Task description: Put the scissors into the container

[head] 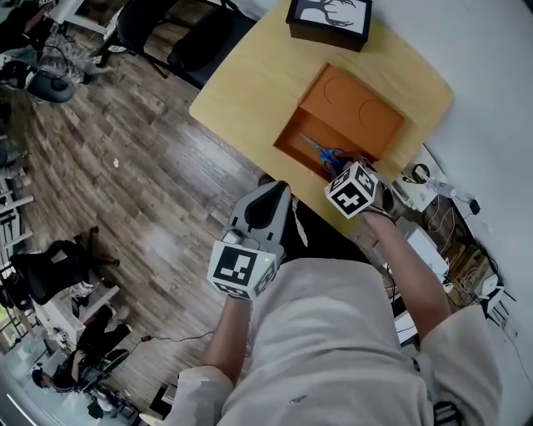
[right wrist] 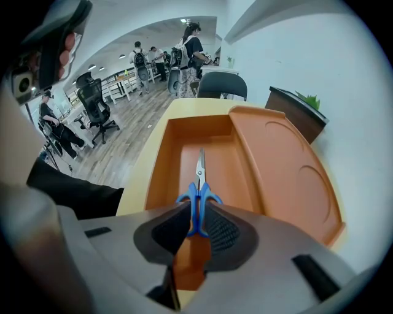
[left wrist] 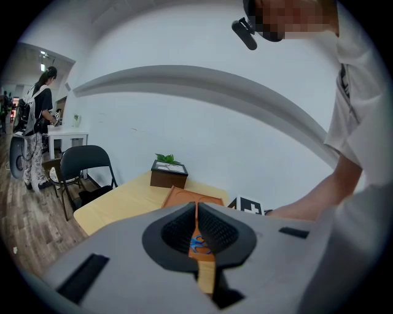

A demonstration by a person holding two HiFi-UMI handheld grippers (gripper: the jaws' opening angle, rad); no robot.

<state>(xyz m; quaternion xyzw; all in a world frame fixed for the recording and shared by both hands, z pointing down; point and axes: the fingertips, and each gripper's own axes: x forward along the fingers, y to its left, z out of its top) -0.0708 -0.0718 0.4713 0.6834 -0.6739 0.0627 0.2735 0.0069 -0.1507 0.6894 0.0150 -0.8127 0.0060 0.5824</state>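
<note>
Right gripper view: we're clamping the right gripper (right wrist: 198, 214) on the scissors (right wrist: 199, 165) by the blue handles, blades pointing along the sunken bay of the orange container (right wrist: 288, 165), with room to both walls. Head view is showing that bay at the table (head: 250, 83) edge nearest us. Our left gripper (left wrist: 196, 211) is hanging closed and empty, off the table. A dark box (head: 329, 18) is standing beyond the container, apart.

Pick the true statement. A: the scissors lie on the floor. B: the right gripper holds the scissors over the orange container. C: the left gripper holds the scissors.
B: the right gripper is shut on the scissors at their blue handles, blades over the orange container.
</note>
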